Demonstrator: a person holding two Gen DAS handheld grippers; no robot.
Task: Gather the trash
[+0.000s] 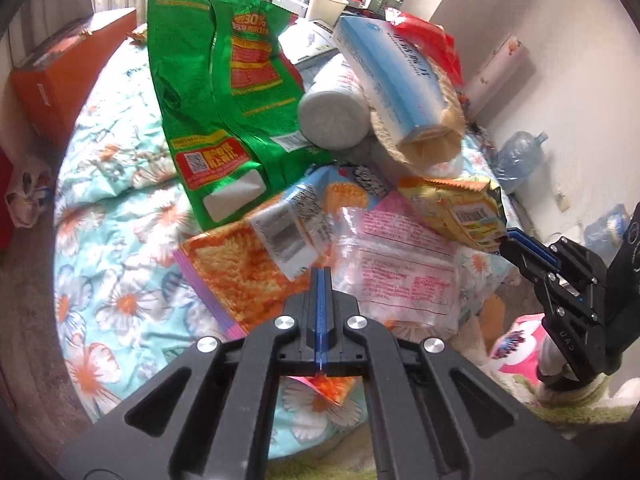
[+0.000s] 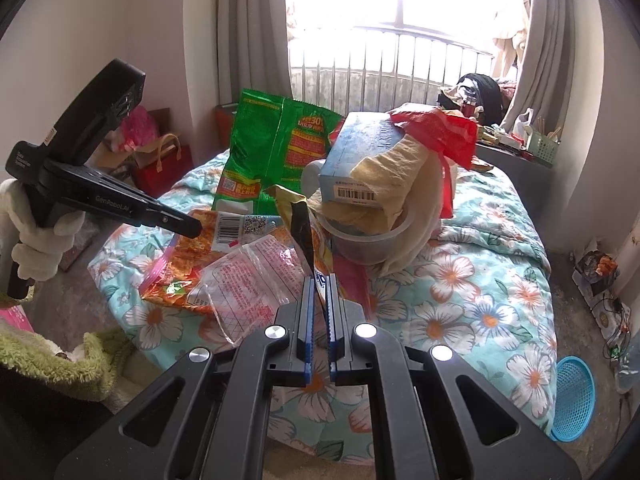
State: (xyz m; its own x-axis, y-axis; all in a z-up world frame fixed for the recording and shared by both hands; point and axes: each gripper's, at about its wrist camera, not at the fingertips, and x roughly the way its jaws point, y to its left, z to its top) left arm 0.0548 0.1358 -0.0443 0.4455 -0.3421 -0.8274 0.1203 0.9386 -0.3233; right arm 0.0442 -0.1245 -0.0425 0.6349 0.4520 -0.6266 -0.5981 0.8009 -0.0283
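- Trash lies heaped on a floral quilt that fills the middle of both views.
- Left gripper, bottom centre of the left view, has its blue-edged fingers pressed together on the orange wrapper; a corner of that wrapper pokes out below the fingers.
- Same gripper shows at the left of the right view, its tip over the orange wrapper, held by a white-gloved hand.
- Clear bag with pink print lies just right of the orange wrapper, overlapping it; in the right view it sits just left of the right gripper's tips.
- Right gripper, bottom centre of its view, has its fingers a narrow gap apart, with the lower edge of the yellow packet in that gap; I cannot tell whether they grip it.
- At the right edge of the left view, the right gripper's tips meet the yellow packet.
- Green bag stands tall in the upper left of the left view, upper centre in the right.
- Blue box leans on the pile top, beside a white bottle; red plastic sits behind it.
- Orange box sits upper left.
- Blue basket lies on the floor, lower right.
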